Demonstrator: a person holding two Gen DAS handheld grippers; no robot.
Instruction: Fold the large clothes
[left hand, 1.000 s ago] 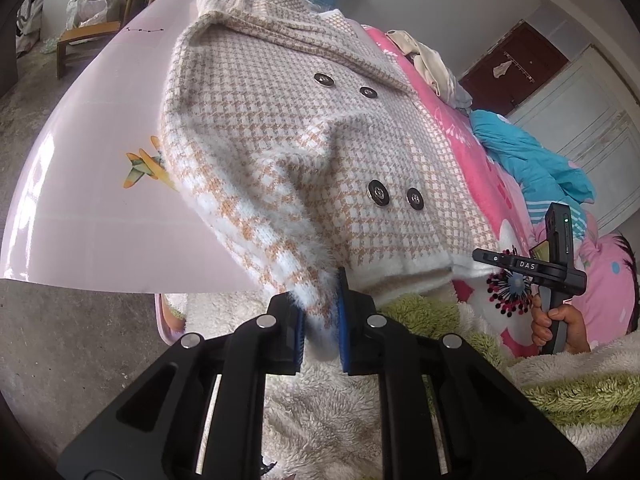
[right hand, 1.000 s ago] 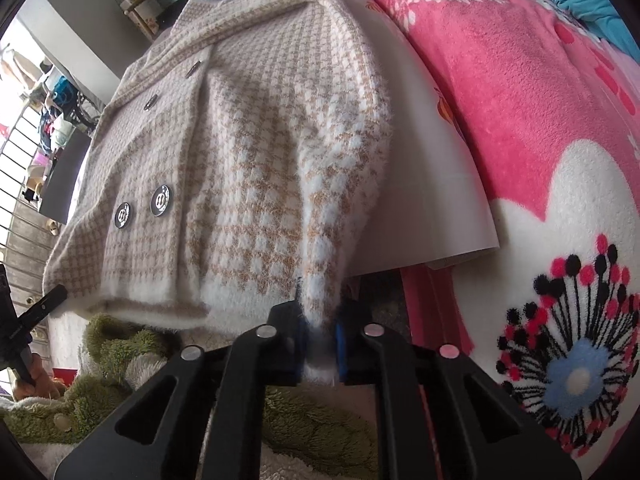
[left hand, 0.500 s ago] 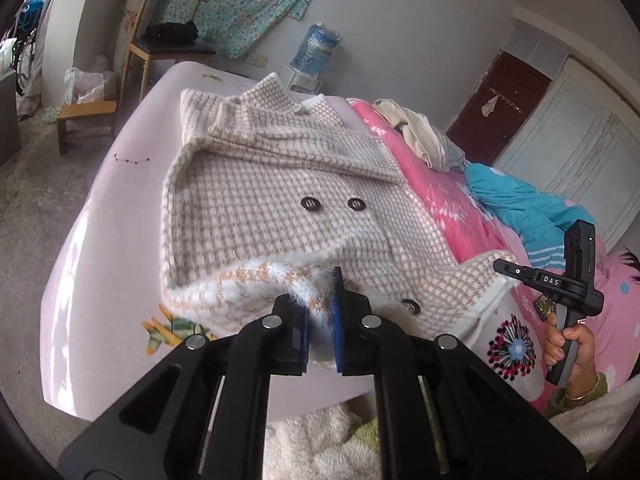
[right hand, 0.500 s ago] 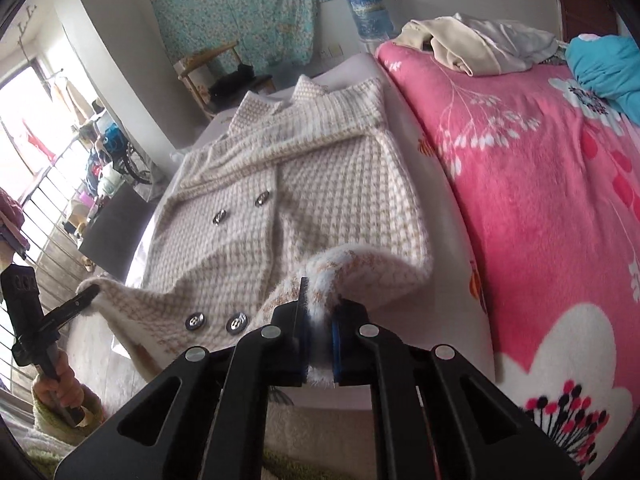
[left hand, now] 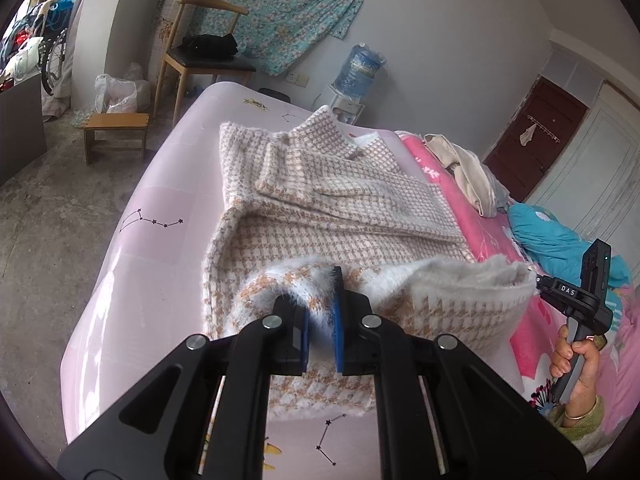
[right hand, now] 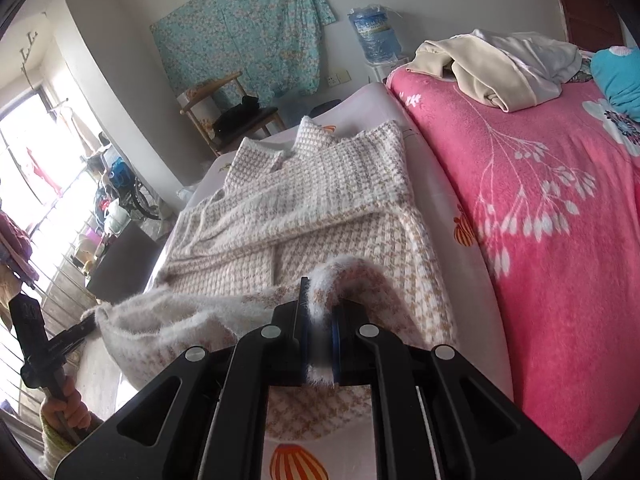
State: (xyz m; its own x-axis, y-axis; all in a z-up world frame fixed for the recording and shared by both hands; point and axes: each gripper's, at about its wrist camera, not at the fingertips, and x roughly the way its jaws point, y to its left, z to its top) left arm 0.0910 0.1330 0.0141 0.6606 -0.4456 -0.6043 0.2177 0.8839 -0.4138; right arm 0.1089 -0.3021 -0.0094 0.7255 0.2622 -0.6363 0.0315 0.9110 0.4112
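A fuzzy tan-and-white houndstooth coat [left hand: 340,216] lies on a pale pink sheet [left hand: 152,240], collar at the far end, sleeves folded across the chest. It also shows in the right wrist view [right hand: 320,208]. My left gripper [left hand: 320,320] is shut on the coat's left hem corner, lifted and carried over the body. My right gripper [right hand: 320,340] is shut on the right hem corner, also lifted. The hem hangs between them, hiding the buttons. The right gripper also shows in the left wrist view [left hand: 538,280]; the left gripper shows in the right wrist view [right hand: 90,322].
A pink floral blanket [right hand: 540,220] covers the bed to the right, with beige and white clothes [right hand: 492,68] and a blue garment [left hand: 560,240] on it. A wooden chair [left hand: 204,56], a small stool [left hand: 116,128] and a water jug [left hand: 360,68] stand beyond the sheet.
Both grippers have lifted the coat's bottom hem from the near edge and carried it forward over the body toward the collar. The lower buttons are now covered.
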